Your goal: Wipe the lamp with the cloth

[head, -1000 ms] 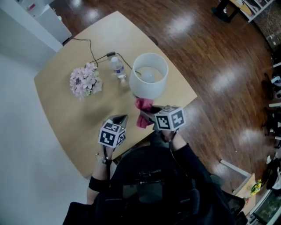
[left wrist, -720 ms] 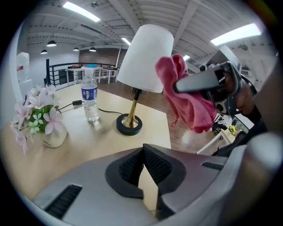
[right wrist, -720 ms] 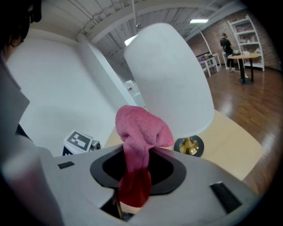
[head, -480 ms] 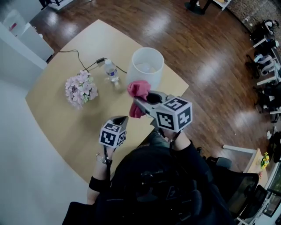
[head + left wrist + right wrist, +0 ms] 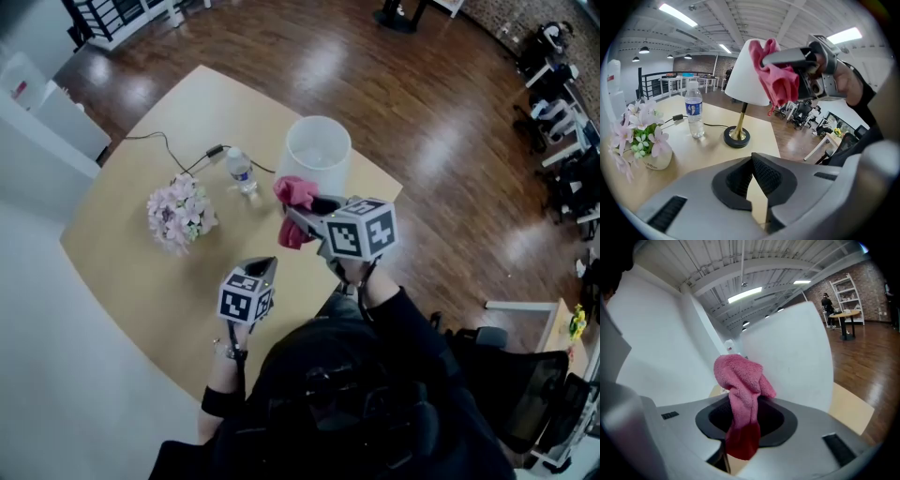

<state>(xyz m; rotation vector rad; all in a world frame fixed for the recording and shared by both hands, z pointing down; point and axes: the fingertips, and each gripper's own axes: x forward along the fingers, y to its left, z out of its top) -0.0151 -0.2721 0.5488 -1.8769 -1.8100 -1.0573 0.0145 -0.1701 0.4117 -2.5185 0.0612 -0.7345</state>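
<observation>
Pink cloth [image 5: 295, 193], clamped in the right tool [image 5: 298, 215], has risen from low beside the lamp [image 5: 317, 156] to shade height, just beside it, so wiping looks imminent. Left tool [image 5: 264, 267], jaws together and empty, hovers over the worktop [image 5: 131, 253].

1 lamp [image 5: 319, 155], 1 cloth [image 5: 296, 193], 1 water btl [image 5: 242, 172], 1 flower pot [image 5: 178, 212], 1 table [image 5: 131, 272], left tongs [image 5: 265, 265] + right tongs [image 5: 292, 217] – 2 total

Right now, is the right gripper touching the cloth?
Touching. The right gripper view shows the right gripper clamped on the cloth, which bunches above its jaws and hangs below.
</observation>
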